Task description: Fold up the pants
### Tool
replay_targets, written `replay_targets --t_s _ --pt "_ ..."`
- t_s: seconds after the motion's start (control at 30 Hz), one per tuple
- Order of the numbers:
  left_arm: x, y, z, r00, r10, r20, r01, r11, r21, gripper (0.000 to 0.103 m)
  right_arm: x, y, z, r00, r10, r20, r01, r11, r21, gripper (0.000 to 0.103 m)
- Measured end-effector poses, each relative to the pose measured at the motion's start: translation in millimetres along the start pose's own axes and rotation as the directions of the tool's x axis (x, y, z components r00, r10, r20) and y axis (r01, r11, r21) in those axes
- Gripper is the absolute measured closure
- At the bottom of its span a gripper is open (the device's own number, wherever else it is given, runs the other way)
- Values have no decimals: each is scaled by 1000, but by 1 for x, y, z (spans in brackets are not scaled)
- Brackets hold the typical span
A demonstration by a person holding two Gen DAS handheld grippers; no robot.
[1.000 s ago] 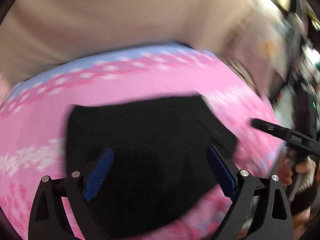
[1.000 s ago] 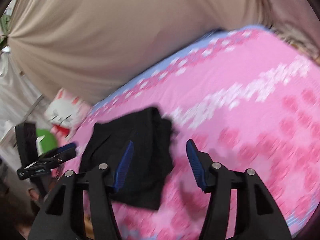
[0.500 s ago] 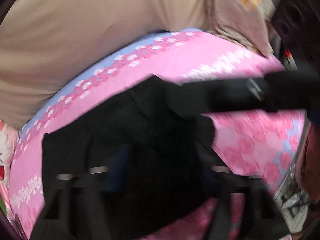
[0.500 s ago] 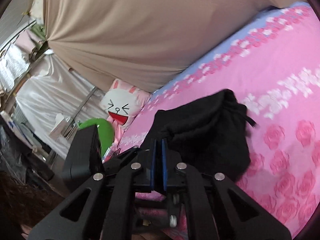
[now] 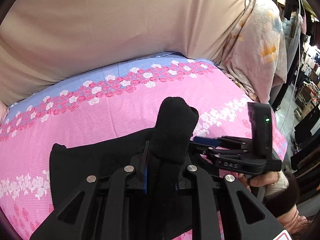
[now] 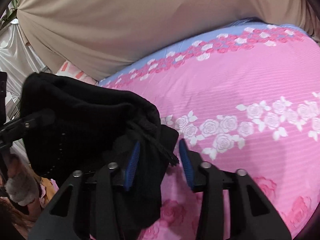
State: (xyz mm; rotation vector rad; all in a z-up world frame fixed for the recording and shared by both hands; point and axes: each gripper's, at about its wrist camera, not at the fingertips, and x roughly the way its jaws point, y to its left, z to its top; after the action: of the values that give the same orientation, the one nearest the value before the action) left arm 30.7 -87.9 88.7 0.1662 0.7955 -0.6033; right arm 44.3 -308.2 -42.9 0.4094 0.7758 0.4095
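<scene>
Black pants lie bunched on the pink flowered bedsheet. My left gripper is shut on a thick fold of the pants, which sticks up between its fingers. My right gripper is open, with the pants' drawstring edge hanging between its blue pads. The bunched pants fill the left of the right wrist view. The right gripper also shows at the right of the left wrist view.
A beige curtain hangs behind the bed. A flowered blanket hangs at the far right. A cartoon cat pillow peeks out at the bed's left end. My hand holds the right gripper.
My left gripper has closed on a fold of the pants. My right gripper, shut half a second ago, has opened beside the drawstring edge. The pants are lifted and bunched.
</scene>
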Motion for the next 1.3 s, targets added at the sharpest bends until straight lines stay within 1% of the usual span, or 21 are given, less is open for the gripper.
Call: replay_targets --t_s 0.03,0.1,0.2,0.3,0.33,0.37,0.4,0.43,0.47,0.5,0.53,0.6,0.7,0.8,0.87,0.97,1.07,1.17,1.23,1.27,1.3 --pt "0 3 1 1000 0 2 0 1000 -4 87 -2 7 0 1000 -13 13 13 1000 -22 100" --pt "-3 5 1 1000 2 9 -2 1000 -6 87 -16 27 -2 999 -29 39 31 997 -71 100" --pt "-5 7 2 1000 -15 14 15 1000 -6 87 -29 61 -13 997 77 23 -74 991 -108 100" --pt "0 2 -2 999 -40 1 40 999 -1 87 -6 86 -28 982 180 -61 -186 976 -110 100" --pt "2 1 -3 999 -44 -6 44 999 1 87 1 87 -31 984 162 -71 -169 980 -106 99" --pt "5 0 -5 999 -52 -14 52 999 0 87 5 80 -32 991 116 -66 -121 989 -85 97" --pt "8 -1 -7 997 -66 -24 66 998 -2 87 1 71 -30 992 110 -55 -113 992 -50 96" --pt "9 -2 -9 997 -71 -30 71 997 -1 87 -6 60 -27 992 120 -38 -120 993 -6 90" --pt "10 -3 -11 997 -73 -33 74 997 4 87 -23 44 -22 992 128 11 -128 991 47 85" --pt "11 -3 -13 997 -76 -34 76 997 7 87 -35 35 -18 992 112 57 -116 991 68 62" --pt "11 -3 -15 996 -79 -36 80 997 11 87 -48 24 -11 991 76 110 -85 993 83 49" --pt "13 -3 -17 995 -87 -39 87 996 8 87 -49 9 -1 990 61 124 -73 993 97 49" --pt "14 -2 -18 995 -95 -40 95 995 -3 87 -20 -3 12 998 1 70 -8 995 97 63" --pt "13 -3 -19 995 -89 -39 89 996 -1 87 7 5 10 1000 -6 16 5 998 70 99" --pt "9 -2 -18 996 -78 -31 79 997 5 87 1 27 2 999 22 25 -22 1000 11 99" --pt "7 -4 -17 996 -82 -24 83 996 16 87 3 51 -5 997 82 -10 -83 996 -37 99" --pt "21 -11 -20 994 -95 -60 97 995 22 85 22 57 -16 998 45 -54 -47 998 -37 99" --pt "42 -22 -34 983 -128 -134 134 990 35 76 -6 48 -24 998 39 -39 -40 999 -22 98" --pt "48 -30 -47 979 -142 -145 152 987 59 50 -44 34 -28 993 -115 15 115 993 -24 91" --pt "50 -35 -53 979 -146 -143 158 984 79 47 -58 29 -29 985 -169 38 169 986 -10 91" --pt "50 -40 -59 982 -134 -131 147 984 96 45 -78 24 -28 966 -248 76 249 969 0 91"
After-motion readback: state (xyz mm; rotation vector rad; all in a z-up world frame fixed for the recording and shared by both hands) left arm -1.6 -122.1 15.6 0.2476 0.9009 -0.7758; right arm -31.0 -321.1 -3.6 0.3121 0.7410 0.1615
